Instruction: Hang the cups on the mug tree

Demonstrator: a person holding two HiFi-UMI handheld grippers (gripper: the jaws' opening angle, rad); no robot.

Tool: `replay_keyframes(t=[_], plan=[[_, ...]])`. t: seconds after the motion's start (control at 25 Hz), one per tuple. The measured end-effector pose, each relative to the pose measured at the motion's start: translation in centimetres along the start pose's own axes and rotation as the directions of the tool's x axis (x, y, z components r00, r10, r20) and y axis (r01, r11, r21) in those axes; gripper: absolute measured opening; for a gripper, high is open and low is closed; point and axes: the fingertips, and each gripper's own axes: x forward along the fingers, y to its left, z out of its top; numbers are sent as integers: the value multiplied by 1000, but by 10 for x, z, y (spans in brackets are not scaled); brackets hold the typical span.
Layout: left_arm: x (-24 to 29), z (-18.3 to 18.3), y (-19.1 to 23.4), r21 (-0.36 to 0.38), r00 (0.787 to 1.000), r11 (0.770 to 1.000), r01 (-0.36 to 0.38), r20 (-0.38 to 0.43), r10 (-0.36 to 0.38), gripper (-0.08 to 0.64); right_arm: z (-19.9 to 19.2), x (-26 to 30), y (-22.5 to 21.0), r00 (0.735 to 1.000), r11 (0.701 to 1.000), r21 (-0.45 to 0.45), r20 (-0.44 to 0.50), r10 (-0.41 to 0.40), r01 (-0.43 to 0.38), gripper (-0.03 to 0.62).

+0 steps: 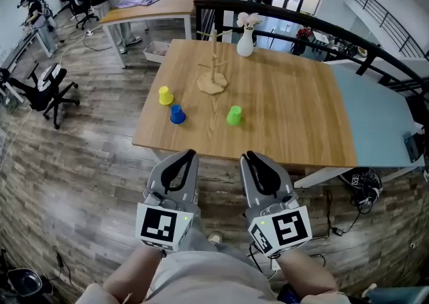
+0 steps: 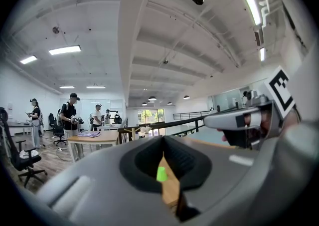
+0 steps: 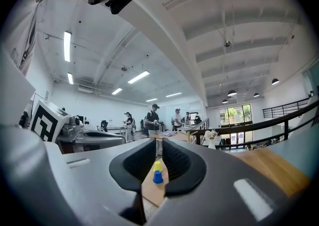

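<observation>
Three cups (image 1: 165, 95) (image 1: 177, 115) (image 1: 234, 116), one mug tree (image 1: 214, 68), one vase (image 1: 245, 42), two tools (image 1: 190, 154) (image 1: 248, 155)

Light wood counter (image 1: 288, 115), smooth, soft satin sheen. Mug tree (image 1: 213, 74) in bare pale wood, matt. Yellow cup (image 1: 165, 95), blue cup (image 1: 177, 115), green cup (image 1: 234, 115): plain plastic, not much shine. White vase (image 1: 245, 42) glossy, ceramic by the look. Floor (image 1: 87, 162) in grey wood-look planks. Left tool (image 1: 190, 154) and right tool (image 1: 249, 156) in smooth grey plastic; pads (image 2: 144, 162) black, matt, finely ribbed, kinda rubbery.
</observation>
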Motion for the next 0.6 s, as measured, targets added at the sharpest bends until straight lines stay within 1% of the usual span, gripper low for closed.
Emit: replay_keyframes(t=[0.08, 0.24, 0.32, 0.52, 0.6], plan=[[10, -4, 6, 14, 1000, 1000, 5, 11, -5, 2, -3, 8, -4, 1000, 1000, -5, -4, -3, 3, 41], [31, -9, 14, -12, 1000, 999, 31, -2, -31, 2, -7, 28, -12, 1000, 1000, -10, -14, -13, 13, 41], [43, -13, 23, -7, 999, 999, 40, -2, -40, 2, -9, 42, -16, 1000, 1000, -15, -18, -22, 21, 42], [87, -22, 50, 24, 997, 997, 77, -21, -76, 2, -13, 89, -36, 998, 998, -27, -37, -53, 52, 49], [104, -23, 63, 4, 995, 996, 94, -30, -94, 2, -14, 110, -43, 997, 997, -34, -47, -64, 63, 62]])
